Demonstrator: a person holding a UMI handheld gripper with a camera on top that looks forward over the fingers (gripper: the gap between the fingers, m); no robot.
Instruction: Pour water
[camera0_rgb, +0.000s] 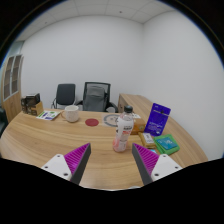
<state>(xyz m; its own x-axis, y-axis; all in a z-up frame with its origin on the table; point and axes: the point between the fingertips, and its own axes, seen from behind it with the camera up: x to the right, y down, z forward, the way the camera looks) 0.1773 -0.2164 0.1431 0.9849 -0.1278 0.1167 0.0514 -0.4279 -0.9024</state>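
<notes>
A clear plastic water bottle (123, 133) with a pale label stands upright on the wooden table (50, 140), just ahead of my fingers and a little right of their middle. A white cup (71, 114) stands farther back on the table, beyond the left finger. A dark red coaster (92, 122) lies to the right of the cup. My gripper (112, 162) is open and empty, with its magenta pads wide apart, and the bottle lies beyond the fingertips.
A purple box (157, 119) stands upright at the right, with a green and blue pack (166, 144) and small cartons in front of it. Two office chairs (95, 96) stand behind the table. Papers (49, 115) lie at the far left. A shelf (12, 85) stands by the left wall.
</notes>
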